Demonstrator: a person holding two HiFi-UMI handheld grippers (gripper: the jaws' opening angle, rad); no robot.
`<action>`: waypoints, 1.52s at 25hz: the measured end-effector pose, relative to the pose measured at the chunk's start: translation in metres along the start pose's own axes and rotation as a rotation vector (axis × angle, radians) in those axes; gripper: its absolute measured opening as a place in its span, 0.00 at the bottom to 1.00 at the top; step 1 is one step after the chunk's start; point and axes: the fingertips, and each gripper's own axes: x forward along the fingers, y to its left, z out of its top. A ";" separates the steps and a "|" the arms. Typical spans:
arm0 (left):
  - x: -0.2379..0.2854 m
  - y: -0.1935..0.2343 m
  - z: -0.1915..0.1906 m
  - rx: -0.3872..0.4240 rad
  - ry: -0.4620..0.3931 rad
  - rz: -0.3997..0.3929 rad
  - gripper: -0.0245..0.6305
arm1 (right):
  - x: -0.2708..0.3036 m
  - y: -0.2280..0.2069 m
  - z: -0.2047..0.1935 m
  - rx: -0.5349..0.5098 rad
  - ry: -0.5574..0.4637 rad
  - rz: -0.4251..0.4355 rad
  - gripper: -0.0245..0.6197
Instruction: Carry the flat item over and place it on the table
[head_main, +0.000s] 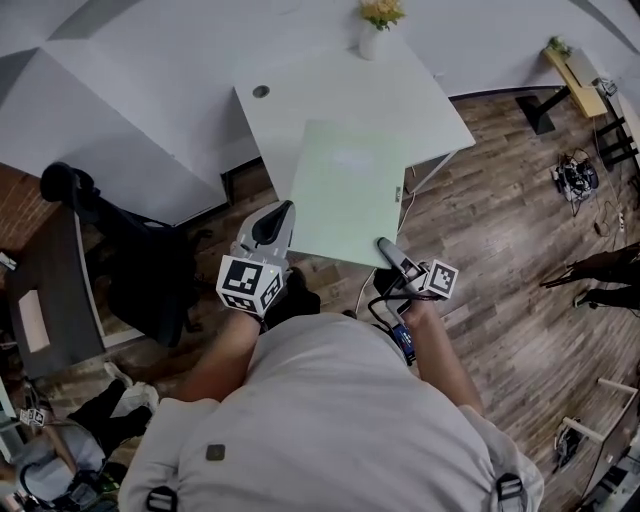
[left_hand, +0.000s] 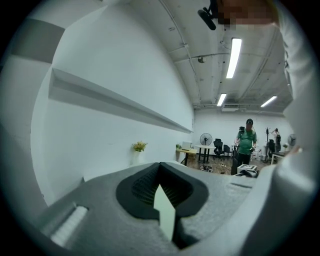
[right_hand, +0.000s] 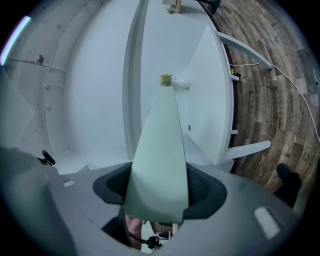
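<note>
The flat item is a pale green board (head_main: 350, 190). It hangs between my two grippers, over the near edge of the white table (head_main: 300, 100), and its near part sticks out past that edge. My left gripper (head_main: 275, 228) is shut on the board's near left corner; in the left gripper view the board (left_hand: 165, 215) shows as a thin edge between the pads. My right gripper (head_main: 388, 250) holds the near right corner, and there the board (right_hand: 162, 160) fills the gap between the jaws. Whether the board touches the table I cannot tell.
A white vase with yellow flowers (head_main: 375, 30) stands at the table's far edge, and a round cable hole (head_main: 261, 91) is at its left. A black office chair (head_main: 130, 250) stands to my left beside a dark desk (head_main: 40, 310). A person (left_hand: 246, 145) stands far across the room.
</note>
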 end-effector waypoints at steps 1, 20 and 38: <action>0.009 0.020 0.001 -0.006 0.001 -0.005 0.04 | 0.019 -0.003 0.006 0.001 -0.006 -0.006 0.51; 0.051 0.156 0.034 -0.003 -0.024 -0.123 0.04 | 0.164 -0.004 0.034 -0.030 -0.114 -0.025 0.51; 0.093 0.186 0.036 -0.024 -0.012 -0.094 0.04 | 0.210 -0.017 0.087 -0.033 -0.043 -0.042 0.51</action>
